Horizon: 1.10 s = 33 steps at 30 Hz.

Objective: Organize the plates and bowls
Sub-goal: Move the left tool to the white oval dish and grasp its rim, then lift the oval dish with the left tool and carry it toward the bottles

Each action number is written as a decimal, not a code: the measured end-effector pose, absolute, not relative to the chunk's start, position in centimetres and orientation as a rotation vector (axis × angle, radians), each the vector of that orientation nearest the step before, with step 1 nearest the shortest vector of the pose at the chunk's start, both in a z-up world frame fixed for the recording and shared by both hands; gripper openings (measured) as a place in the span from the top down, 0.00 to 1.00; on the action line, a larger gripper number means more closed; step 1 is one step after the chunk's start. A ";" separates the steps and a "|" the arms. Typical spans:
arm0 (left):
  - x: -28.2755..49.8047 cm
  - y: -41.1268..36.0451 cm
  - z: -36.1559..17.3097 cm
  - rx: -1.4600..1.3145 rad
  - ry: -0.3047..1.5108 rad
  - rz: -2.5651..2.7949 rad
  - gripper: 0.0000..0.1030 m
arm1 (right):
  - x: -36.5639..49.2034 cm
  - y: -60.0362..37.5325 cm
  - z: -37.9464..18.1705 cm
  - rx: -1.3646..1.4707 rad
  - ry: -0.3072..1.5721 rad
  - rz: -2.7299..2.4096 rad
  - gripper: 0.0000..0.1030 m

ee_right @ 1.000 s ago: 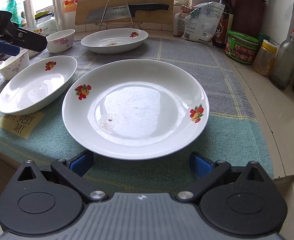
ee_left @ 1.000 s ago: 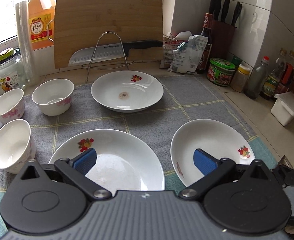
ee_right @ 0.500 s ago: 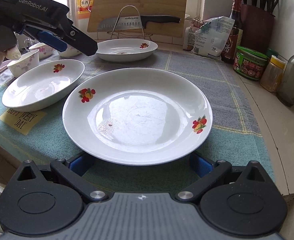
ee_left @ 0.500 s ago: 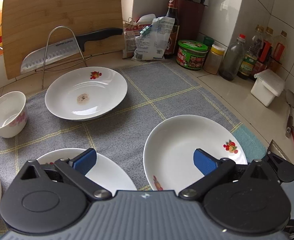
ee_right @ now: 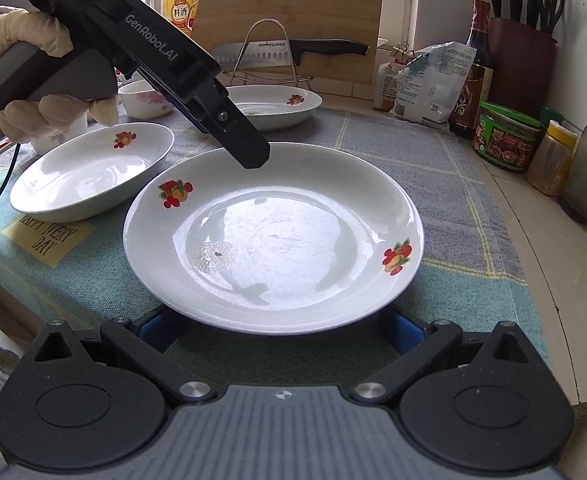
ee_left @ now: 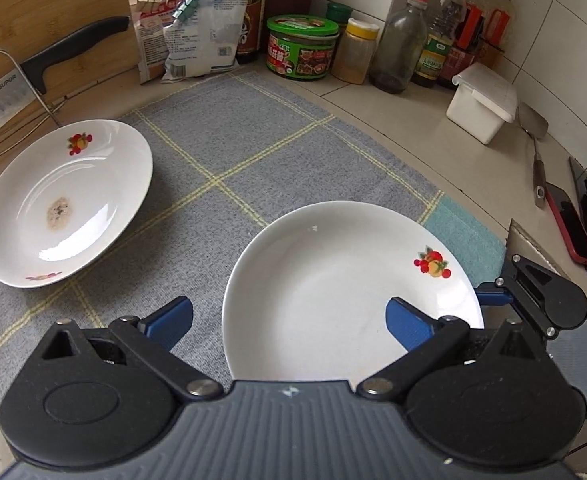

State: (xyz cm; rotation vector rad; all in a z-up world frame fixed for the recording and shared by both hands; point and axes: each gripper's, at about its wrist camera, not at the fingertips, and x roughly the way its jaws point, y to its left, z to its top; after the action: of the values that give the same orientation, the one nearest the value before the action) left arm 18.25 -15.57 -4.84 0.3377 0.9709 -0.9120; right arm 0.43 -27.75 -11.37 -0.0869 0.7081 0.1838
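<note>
The nearest white plate (ee_right: 273,236) with fruit prints lies on the grey-green cloth (ee_right: 433,160). My right gripper (ee_right: 279,328) is open, its blue pads (ee_right: 157,326) low on either side of the plate's near rim. My left gripper (ee_left: 289,322) is open above the same plate (ee_left: 345,280), one pad over the dish and one over the cloth. From the right wrist, the left gripper (ee_right: 249,156) hangs over the plate's far-left rim, held by a gloved hand (ee_right: 37,36). A second plate (ee_right: 93,172) lies left, a third plate (ee_right: 277,108) behind. Two small bowls (ee_right: 145,100) stand at the back left.
A knife on a wire rack (ee_right: 269,54) and a cutting board (ee_right: 293,12) stand at the back. A green jar (ee_left: 301,48), bottles (ee_left: 397,52), a white box (ee_left: 481,102) and a spatula (ee_left: 537,148) line the right counter. The counter edge runs close in front.
My left gripper has swung right, away from the bowls and the left plate, and now hangs over the near-right plate. The right gripper has stayed at that plate's near rim.
</note>
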 end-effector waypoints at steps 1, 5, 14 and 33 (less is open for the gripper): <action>18.5 -15.9 -5.0 0.354 0.975 -0.922 0.02 | 0.4 -27.8 -11.4 -0.087 0.707 0.186 0.00; 19.5 -16.9 -5.8 0.388 1.012 -0.967 0.03 | 0.4 -27.8 -11.4 -0.087 0.699 0.190 0.00; 20.8 -18.6 -6.7 0.437 1.079 -1.073 0.11 | 0.7 -27.8 -11.3 -0.094 0.712 0.205 0.00; 22.1 -20.1 -7.4 0.488 1.137 -1.159 0.22 | 1.6 -27.7 -11.1 -0.106 0.755 0.227 0.00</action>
State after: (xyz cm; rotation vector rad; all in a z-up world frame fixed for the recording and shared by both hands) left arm 22.09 -20.13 -7.38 0.4883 1.1371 -1.1593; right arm 1.58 -27.71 -11.08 -0.1057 0.7549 0.2275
